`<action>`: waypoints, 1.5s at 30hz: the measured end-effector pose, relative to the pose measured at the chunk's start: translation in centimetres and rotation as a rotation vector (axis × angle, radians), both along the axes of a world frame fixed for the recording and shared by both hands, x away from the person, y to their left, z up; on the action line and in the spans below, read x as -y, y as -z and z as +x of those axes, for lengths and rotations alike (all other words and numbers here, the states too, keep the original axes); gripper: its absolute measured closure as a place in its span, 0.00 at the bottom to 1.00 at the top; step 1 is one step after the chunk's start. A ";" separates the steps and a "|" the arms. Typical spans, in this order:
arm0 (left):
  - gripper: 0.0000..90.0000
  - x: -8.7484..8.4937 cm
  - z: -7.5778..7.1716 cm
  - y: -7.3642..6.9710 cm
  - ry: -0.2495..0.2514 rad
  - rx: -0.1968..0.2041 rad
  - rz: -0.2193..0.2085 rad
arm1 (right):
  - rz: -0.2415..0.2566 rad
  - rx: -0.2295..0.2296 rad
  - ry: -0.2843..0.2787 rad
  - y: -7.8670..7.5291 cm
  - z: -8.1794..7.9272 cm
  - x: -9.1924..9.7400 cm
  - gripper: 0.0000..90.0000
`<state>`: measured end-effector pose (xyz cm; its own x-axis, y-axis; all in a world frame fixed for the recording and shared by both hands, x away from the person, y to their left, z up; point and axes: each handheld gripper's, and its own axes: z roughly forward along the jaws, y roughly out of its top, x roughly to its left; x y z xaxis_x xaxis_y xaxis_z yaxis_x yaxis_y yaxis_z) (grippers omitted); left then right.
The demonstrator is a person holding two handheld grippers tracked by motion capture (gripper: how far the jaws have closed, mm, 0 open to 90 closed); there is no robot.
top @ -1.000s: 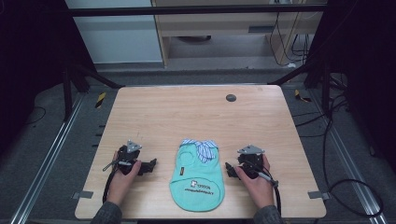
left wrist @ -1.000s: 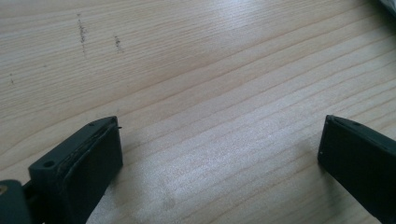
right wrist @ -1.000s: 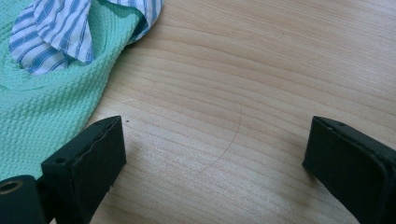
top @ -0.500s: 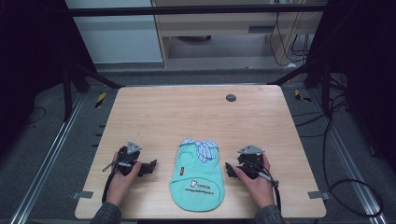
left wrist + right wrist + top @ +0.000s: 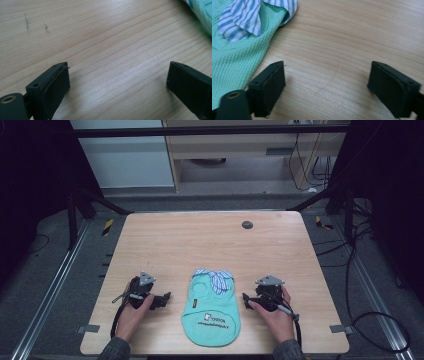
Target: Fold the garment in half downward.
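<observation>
wooden table (image 5: 200, 240), dark disc (image 5: 247, 224), garment (image 5: 210, 312) unobstructed

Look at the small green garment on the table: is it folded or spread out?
Spread out. The green garment lies flat on the table, full outline showing, its striped collar at the far end, no part doubled over.

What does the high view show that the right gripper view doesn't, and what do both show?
High view: both hands, the left gripper, the small dark disc at the table's far edge, and the print on the green garment. Right gripper view: the garment's waffle weave, and a thin curved hair on the wood between the open jaws. Both: the garment, its striped collar, the table, and the right gripper.
</observation>
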<state>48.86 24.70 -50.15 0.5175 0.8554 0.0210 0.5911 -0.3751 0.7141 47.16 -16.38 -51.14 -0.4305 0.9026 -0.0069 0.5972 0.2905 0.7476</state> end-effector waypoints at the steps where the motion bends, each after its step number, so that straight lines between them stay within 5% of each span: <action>1: 0.06 0.2 -0.1 -0.3 0.017 0.005 -0.004 | 0.000 -0.001 0.000 -0.1 0.0 0.0 0.23; 4: 0.09 1.0 -0.1 -0.9 0.104 0.001 -0.004 | 0.014 -0.006 -0.012 -0.5 0.1 0.0 0.33; 7: 0.14 1.7 0.8 -1.7 0.132 -0.011 -0.069 | -0.007 -0.016 -0.044 -1.1 0.7 -0.3 0.44; 12: 0.21 3.7 4.0 -3.6 0.165 -0.039 -0.048 | -0.058 -0.023 -0.095 -3.0 3.1 -1.2 0.54; 15: 0.29 5.2 5.7 -4.6 0.165 -0.021 -0.024 | -0.038 -0.047 -0.113 -3.6 4.8 -1.6 0.58; 18: 0.34 6.7 7.0 -4.9 0.175 -0.024 -0.009 | 0.004 -0.063 -0.134 -3.8 6.4 -2.0 0.67; 24: 0.43 9.5 8.9 -4.4 0.188 -0.036 0.013 | -0.002 -0.085 -0.158 -3.8 8.1 -3.5 0.78; 29: 0.47 11.2 9.4 -3.9 0.193 -0.040 0.043 | -0.028 -0.088 -0.190 -3.9 9.0 -4.9 0.82; 35: 0.56 11.2 9.6 -3.3 0.171 -0.074 0.046 | -0.050 -0.124 -0.212 -3.4 9.8 -6.2 0.83; 45: 0.52 11.3 9.1 -2.7 0.196 -0.114 0.047 | -0.017 -0.150 -0.204 -3.1 9.9 -6.9 0.75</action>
<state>57.93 13.41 -47.47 0.6751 0.7376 -0.0090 0.5790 -0.5223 0.6260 57.04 -9.46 -48.04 -0.6012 0.7971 0.0566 0.6287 0.4281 0.6492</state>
